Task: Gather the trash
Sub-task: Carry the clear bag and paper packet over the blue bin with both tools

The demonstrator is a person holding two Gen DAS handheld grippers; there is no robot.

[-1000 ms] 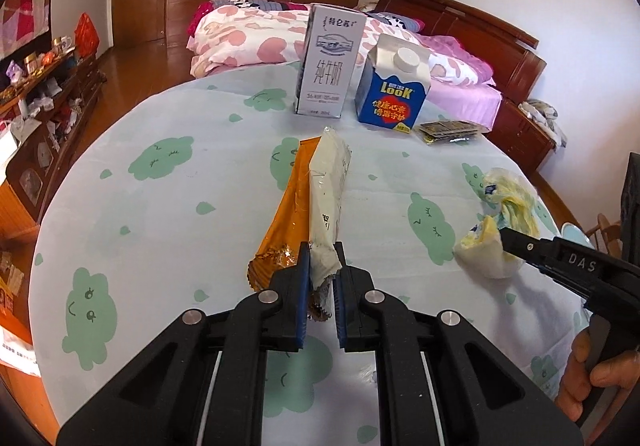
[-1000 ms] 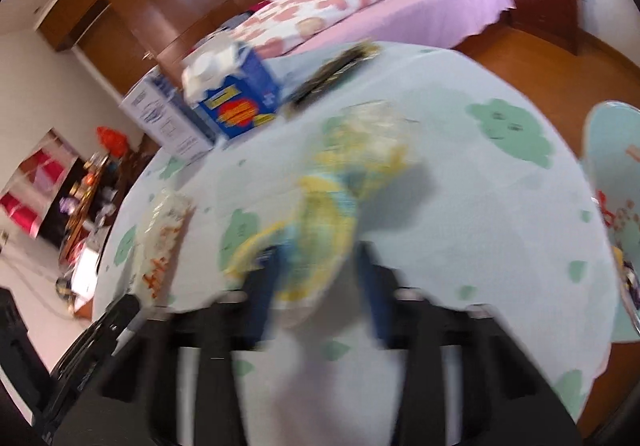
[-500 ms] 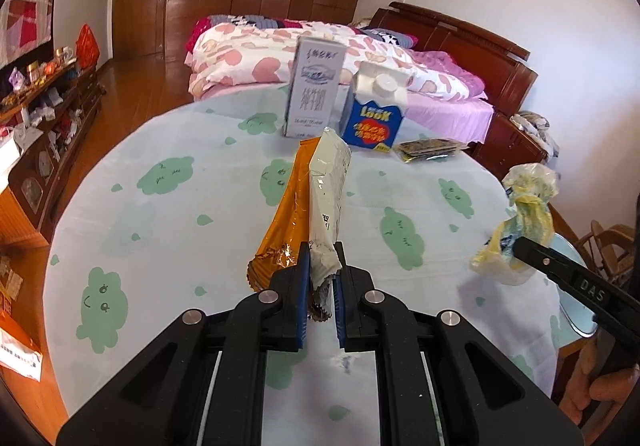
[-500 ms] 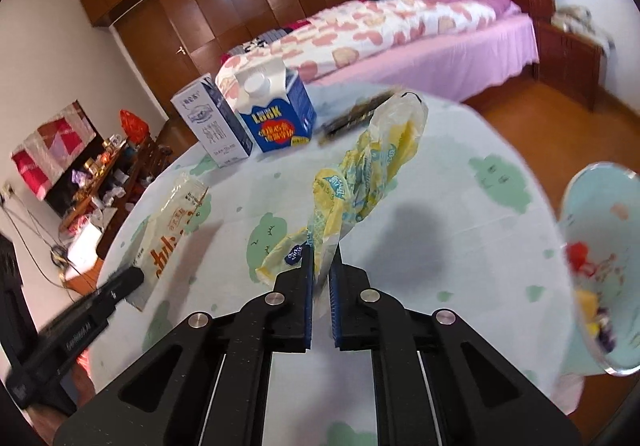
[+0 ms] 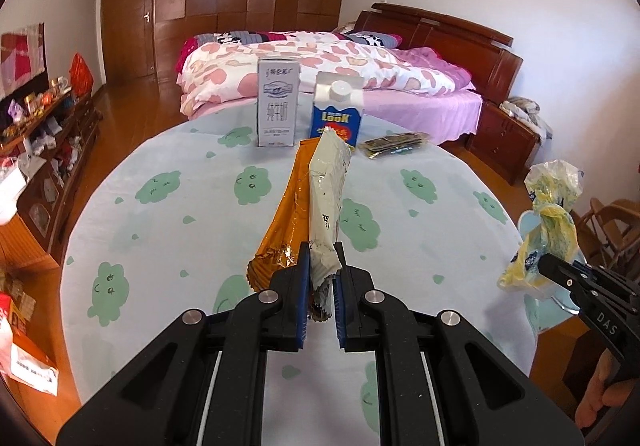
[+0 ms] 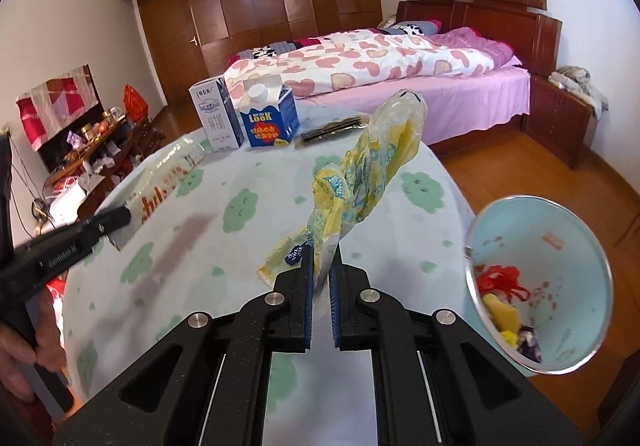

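My left gripper [image 5: 322,266] is shut on a long orange-and-cream snack wrapper [image 5: 324,190] and holds it above the round table [image 5: 168,230]. My right gripper [image 6: 321,266] is shut on a crumpled yellow plastic bag [image 6: 360,186], held up over the table's right side. A light-blue trash bin [image 6: 560,246] with scraps inside stands just right of that gripper, beside the table. In the left wrist view the yellow bag [image 5: 552,222] and the right gripper [image 5: 560,270] show at the right edge. The snack wrapper [image 6: 168,182] also shows at the left of the right wrist view.
A grey-white milk carton [image 5: 278,102], a blue "LOOK" carton [image 5: 338,114] and a flat dark packet [image 5: 396,144] stand at the table's far side. A bed [image 5: 340,58] lies behind. A low cluttered cabinet [image 5: 44,138] runs along the left wall.
Both grippers have risen and pulled back from the table with their items. The right gripper has carried the yellow bag to the right, so the trash bin is now close beside it.
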